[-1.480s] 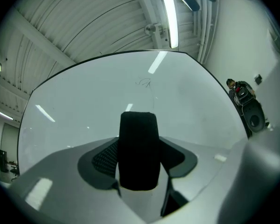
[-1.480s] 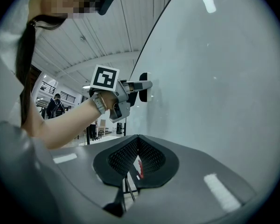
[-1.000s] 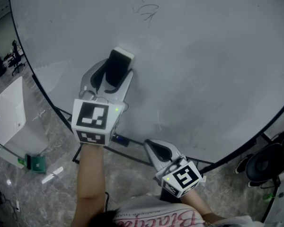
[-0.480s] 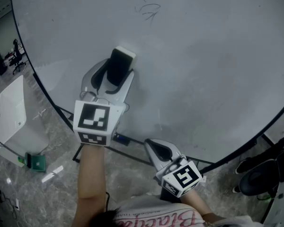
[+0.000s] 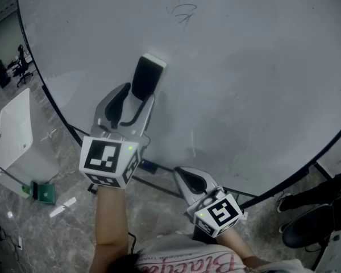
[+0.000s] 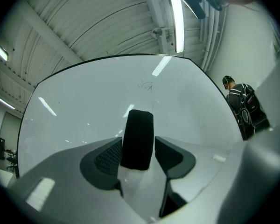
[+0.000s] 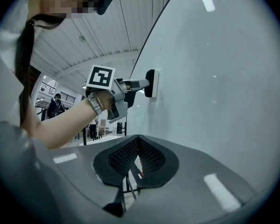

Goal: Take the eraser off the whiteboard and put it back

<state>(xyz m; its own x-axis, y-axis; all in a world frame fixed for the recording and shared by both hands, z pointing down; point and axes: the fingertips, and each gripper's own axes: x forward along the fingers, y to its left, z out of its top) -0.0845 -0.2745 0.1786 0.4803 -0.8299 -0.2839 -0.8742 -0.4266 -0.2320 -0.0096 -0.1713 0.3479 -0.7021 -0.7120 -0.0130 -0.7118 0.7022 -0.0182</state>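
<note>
The black eraser [image 5: 146,75] with a white backing sticks to the whiteboard [image 5: 250,84], below a small scribble [image 5: 182,11]. My left gripper [image 5: 137,95] reaches up to it. Its jaws are closing, with only the eraser's near end between the fingertips. In the left gripper view the eraser [image 6: 138,138] stands upright between the two pads of that gripper [image 6: 137,148], close to both, and I see no firm press. My right gripper [image 5: 184,175] hangs low by the board's bottom edge, shut and empty [image 7: 137,146]. It looks at the eraser [image 7: 150,83] from the side.
The board's dark frame and stand run along its lower edge [image 5: 159,189]. A white cabinet [image 5: 14,141] and a green item [image 5: 44,195] sit on the marble floor at left. A dark chair [image 5: 318,209] stands at right. A person with a backpack [image 6: 245,108] stands beyond the board.
My left gripper has drawn back toward me and rolled a little. The eraser stayed on the board and now sits only between the fingertips. The right gripper has not moved.
</note>
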